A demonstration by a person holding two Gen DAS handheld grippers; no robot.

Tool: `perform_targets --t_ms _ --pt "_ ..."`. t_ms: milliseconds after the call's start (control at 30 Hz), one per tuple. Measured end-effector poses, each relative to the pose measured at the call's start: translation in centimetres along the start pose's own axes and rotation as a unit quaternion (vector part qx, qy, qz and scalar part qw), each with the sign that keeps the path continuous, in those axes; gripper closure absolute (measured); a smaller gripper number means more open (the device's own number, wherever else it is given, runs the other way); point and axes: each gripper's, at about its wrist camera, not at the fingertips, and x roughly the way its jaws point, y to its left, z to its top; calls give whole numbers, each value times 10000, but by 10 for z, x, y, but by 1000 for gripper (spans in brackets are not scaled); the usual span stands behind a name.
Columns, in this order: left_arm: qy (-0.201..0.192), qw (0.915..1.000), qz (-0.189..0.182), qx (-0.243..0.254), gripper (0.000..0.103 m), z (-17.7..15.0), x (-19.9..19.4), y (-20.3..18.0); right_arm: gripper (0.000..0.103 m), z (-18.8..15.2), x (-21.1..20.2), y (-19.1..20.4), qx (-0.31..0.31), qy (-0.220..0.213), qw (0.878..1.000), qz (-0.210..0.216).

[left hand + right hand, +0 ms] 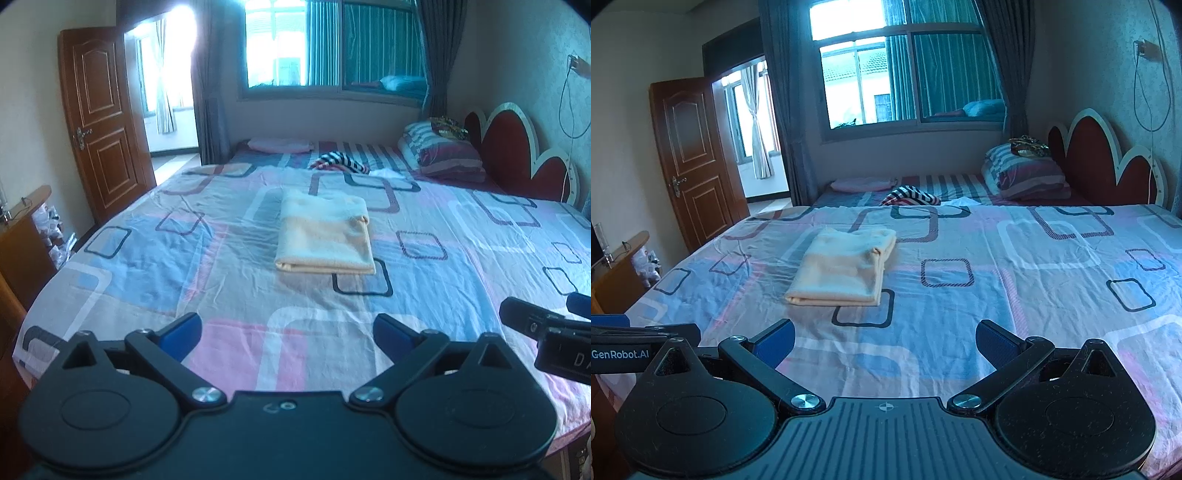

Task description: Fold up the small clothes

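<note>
A cream-coloured garment (325, 236) lies folded into a neat rectangle on the patterned bed sheet (147, 258), in the middle of the bed. It also shows in the right wrist view (846, 267), left of centre. My left gripper (288, 334) is open and empty, held above the near part of the bed, short of the garment. My right gripper (884, 341) is open and empty too, to the right of the garment and nearer the bed's edge. The right gripper also shows at the right edge of the left wrist view (535, 314).
A striped garment (340, 162) lies crumpled at the far side of the bed, with a pink cloth (280, 144) beyond it. Folded bedding (443, 155) sits by the red headboard (517, 155). A wooden door (103, 129) stands open at left.
</note>
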Motion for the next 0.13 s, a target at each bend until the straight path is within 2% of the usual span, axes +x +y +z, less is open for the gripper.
perform_targets --t_ms 133 --pt "125 9999 36 -43 1 7 14 2 0 0 9 -3 27 72 10000 -30"
